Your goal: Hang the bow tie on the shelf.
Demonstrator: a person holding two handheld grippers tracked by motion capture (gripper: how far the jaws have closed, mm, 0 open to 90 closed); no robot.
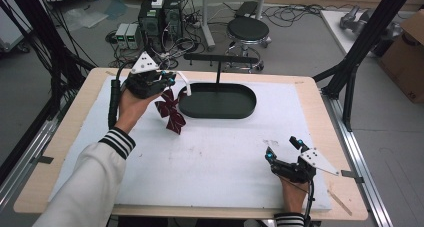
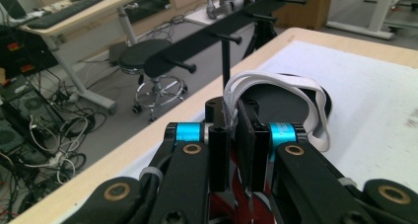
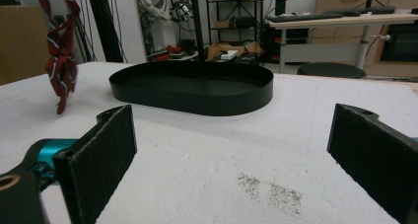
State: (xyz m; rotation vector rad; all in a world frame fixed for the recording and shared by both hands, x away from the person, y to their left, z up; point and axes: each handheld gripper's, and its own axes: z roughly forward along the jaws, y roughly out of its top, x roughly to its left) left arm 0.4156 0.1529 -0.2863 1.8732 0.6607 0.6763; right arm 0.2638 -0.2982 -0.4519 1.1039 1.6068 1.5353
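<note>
Left gripper (image 1: 167,82), jaws clamped on the white strap (image 2: 276,86) of a dark-red patterned fabric piece (image 1: 170,112), which hangs above the white foam mat (image 1: 210,157), just beside the black oval tray (image 1: 217,101) of a peg stand. Right gripper (image 1: 284,149) rests low near the mat's near right corner, jaws wide apart with nothing between them.

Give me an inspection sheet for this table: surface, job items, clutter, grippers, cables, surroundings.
Surface: white mat on a wooden table, small dark smudge near the right gripper.
Job's things: dark red bow tie with white strap, hanging clear of the mat; black oval tray with a peg rack.
Clutter: nothing seen.
Grippers: left gripper shut on the strap; right gripper open, low over the mat.
Cables: one trails from each gripper.
Surroundings: stool, computers, floor cables.
</note>
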